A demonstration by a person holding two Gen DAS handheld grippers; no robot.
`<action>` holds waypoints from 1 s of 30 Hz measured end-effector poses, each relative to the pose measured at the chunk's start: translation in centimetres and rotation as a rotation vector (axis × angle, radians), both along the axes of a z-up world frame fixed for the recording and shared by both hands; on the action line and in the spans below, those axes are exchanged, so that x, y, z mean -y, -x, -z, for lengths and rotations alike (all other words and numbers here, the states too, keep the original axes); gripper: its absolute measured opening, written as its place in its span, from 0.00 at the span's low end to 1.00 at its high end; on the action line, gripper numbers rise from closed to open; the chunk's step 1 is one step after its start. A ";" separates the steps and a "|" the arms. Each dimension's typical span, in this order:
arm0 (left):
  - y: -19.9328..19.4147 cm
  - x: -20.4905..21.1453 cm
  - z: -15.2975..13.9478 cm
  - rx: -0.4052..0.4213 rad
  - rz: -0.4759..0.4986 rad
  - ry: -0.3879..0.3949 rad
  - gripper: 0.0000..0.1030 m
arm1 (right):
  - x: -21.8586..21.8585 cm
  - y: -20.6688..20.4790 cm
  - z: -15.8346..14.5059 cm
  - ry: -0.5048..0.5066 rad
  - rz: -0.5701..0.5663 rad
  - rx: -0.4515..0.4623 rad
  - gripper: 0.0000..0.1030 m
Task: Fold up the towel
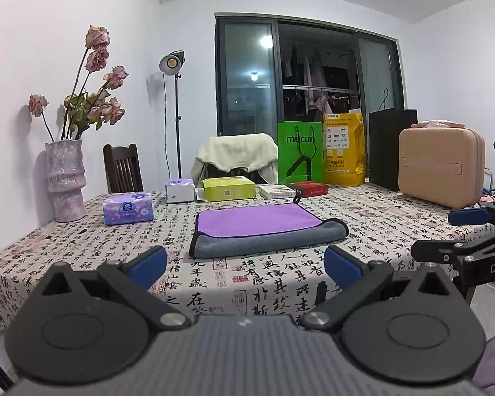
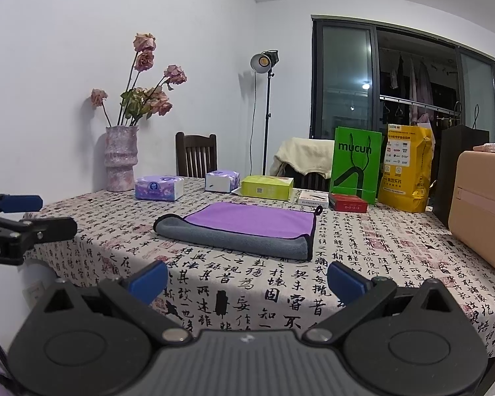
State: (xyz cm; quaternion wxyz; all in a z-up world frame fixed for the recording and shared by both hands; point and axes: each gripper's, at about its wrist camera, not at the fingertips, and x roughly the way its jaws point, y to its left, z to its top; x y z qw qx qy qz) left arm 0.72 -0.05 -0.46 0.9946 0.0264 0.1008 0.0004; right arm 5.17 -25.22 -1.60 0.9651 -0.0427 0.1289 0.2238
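A towel (image 1: 264, 227), purple on top and grey underneath, lies folded on the table's calligraphy-print cloth (image 1: 280, 283); its grey folded edge faces me. It also shows in the right wrist view (image 2: 244, 227). My left gripper (image 1: 246, 264) is open and empty, held back from the towel above the table's near edge. My right gripper (image 2: 247, 280) is open and empty, also short of the towel. Each gripper shows at the side of the other's view: the right one (image 1: 468, 231), the left one (image 2: 26, 217).
Behind the towel stand two tissue packs (image 1: 128, 208), a yellow-green box (image 1: 229, 188), small boxes (image 1: 308, 188), a green bag (image 1: 300, 156), a yellow bag (image 1: 345, 148) and a black bag (image 1: 391, 145). A flower vase (image 1: 66, 181) stands far left, a beige case (image 1: 440, 171) far right.
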 end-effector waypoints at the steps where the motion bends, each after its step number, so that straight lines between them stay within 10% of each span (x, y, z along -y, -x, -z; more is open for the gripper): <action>1: -0.1 0.0 0.0 -0.002 0.001 0.000 1.00 | 0.0 0.0 0.0 0.000 0.000 -0.001 1.00; 30: -1.1 -0.2 0.0 -0.010 0.006 -0.013 1.00 | 0.0 -0.8 0.4 -0.003 0.012 -0.016 1.00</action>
